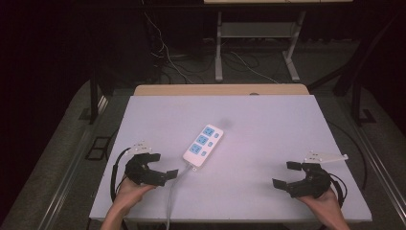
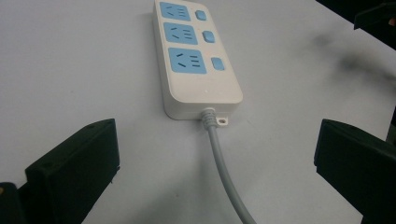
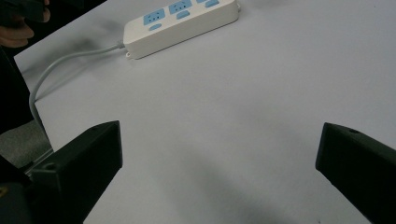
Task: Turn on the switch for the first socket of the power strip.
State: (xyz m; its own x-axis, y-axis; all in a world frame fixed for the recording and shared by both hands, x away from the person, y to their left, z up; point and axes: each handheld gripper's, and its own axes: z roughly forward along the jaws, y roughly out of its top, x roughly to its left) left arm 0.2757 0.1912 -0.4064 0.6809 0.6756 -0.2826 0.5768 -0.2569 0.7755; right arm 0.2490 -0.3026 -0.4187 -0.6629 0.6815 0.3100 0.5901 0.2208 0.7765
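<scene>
Near the table's (image 1: 268, 120) middle the white power strip (image 1: 203, 144) lies untouched; left gripper (image 1: 159, 166) and right gripper (image 1: 286, 174) gape wide, empty, so work seems unstarted

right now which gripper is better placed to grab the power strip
Left. The left gripper sits open just beside the power strip, near its cord end. The right gripper, also open, is farther off across bare table.
</scene>
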